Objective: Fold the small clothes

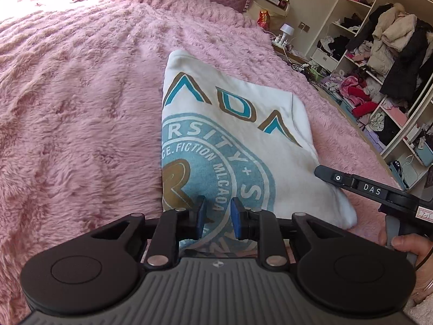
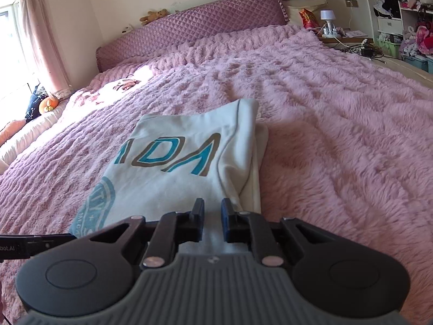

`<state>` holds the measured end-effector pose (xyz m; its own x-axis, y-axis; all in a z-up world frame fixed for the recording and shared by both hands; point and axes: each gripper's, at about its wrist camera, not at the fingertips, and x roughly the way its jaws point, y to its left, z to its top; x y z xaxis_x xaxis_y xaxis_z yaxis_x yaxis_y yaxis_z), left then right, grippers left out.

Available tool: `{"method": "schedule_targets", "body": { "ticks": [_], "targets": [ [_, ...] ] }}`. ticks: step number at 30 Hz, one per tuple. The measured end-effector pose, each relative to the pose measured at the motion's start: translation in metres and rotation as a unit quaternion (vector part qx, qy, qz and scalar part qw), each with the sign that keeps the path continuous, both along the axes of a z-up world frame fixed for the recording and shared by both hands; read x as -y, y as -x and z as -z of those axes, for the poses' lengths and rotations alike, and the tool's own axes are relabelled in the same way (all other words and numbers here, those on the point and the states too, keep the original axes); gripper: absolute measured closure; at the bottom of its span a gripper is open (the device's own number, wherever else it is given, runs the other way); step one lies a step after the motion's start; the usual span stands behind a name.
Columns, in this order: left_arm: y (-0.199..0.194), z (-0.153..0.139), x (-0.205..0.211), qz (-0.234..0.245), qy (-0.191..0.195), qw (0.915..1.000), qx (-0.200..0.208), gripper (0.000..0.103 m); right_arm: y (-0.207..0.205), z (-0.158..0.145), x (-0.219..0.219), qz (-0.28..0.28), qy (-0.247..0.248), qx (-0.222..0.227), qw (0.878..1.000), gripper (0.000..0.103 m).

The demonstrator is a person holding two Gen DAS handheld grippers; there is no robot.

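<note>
The folded white sweatshirt [image 1: 232, 140] lies flat on the pink fluffy bedspread [image 1: 81, 108], its near edge under both my claws. My left gripper [image 1: 217, 218] hovers tilted down over the round print, parted and empty. My right gripper [image 2: 212, 220] angles down at the near right corner with a gap visible between its pads, gripping nothing.

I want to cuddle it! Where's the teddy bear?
In the right wrist view, the teddy bear sits far back, on top of the purple quilted headboard at its left part, against the wall beyond the pink fluffy blanket.
</note>
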<state>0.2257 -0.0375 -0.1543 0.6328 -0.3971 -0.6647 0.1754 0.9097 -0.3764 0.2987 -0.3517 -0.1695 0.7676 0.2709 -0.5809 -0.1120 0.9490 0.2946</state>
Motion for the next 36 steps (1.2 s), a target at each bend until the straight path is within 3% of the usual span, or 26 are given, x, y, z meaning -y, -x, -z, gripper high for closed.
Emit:
{"method": "schedule_targets", "body": {
  "ticks": [4,6,8,9,10,12,15,17,20,23,29,36],
  "targets": [
    [0.001,0.01,0.0,0.009,-0.005,0.9999,0.004,0.075,-0.006,0.013,0.011,0.007,-0.029,-0.019,0.999,0.103],
    [0.002,0.003,-0.004,0.015,0.013,0.9998,0.004,0.067,-0.007,0.011,0.014,0.005,-0.042,-0.022,0.999,0.1],
    [0.002,-0.008,-0.014,0.02,0.048,0.9985,0.016,0.061,-0.006,0.005,0.023,-0.002,-0.08,-0.011,0.997,0.08],
    [0.001,-0.012,-0.02,0.022,0.062,0.9975,0.023,0.054,-0.004,-0.001,0.03,-0.004,-0.104,0.001,0.995,0.056],
    [-0.003,-0.017,-0.031,0.02,0.087,0.9954,0.034,0.042,-0.004,-0.006,0.038,-0.002,-0.121,0.012,0.993,0.043],
    [-0.015,-0.019,-0.051,0.009,0.135,0.9901,0.037,0.036,-0.01,-0.01,0.054,0.001,-0.15,0.018,0.989,0.043],
    [-0.042,-0.004,-0.083,-0.017,0.217,0.9759,0.011,0.036,-0.029,-0.002,0.077,-0.008,-0.21,-0.014,0.978,0.043],
    [-0.062,0.016,-0.101,-0.031,0.277,0.96,-0.023,0.036,-0.042,0.012,0.087,-0.012,-0.239,-0.044,0.97,0.043],
    [-0.085,0.044,-0.113,-0.042,0.334,0.939,-0.072,0.036,-0.054,0.033,0.096,-0.003,-0.282,-0.077,0.956,0.043],
    [-0.098,0.056,-0.11,-0.038,0.331,0.9389,-0.087,0.038,-0.061,0.046,0.099,-0.003,-0.307,-0.084,0.948,0.043],
    [-0.125,0.072,-0.096,-0.006,0.355,0.9289,-0.106,0.038,-0.077,0.053,0.09,-0.035,-0.309,-0.089,0.946,0.043],
    [-0.155,0.082,-0.079,0.021,0.357,0.9264,-0.119,0.038,-0.102,0.057,0.071,-0.064,-0.299,-0.099,0.947,0.042]
  ]
}}
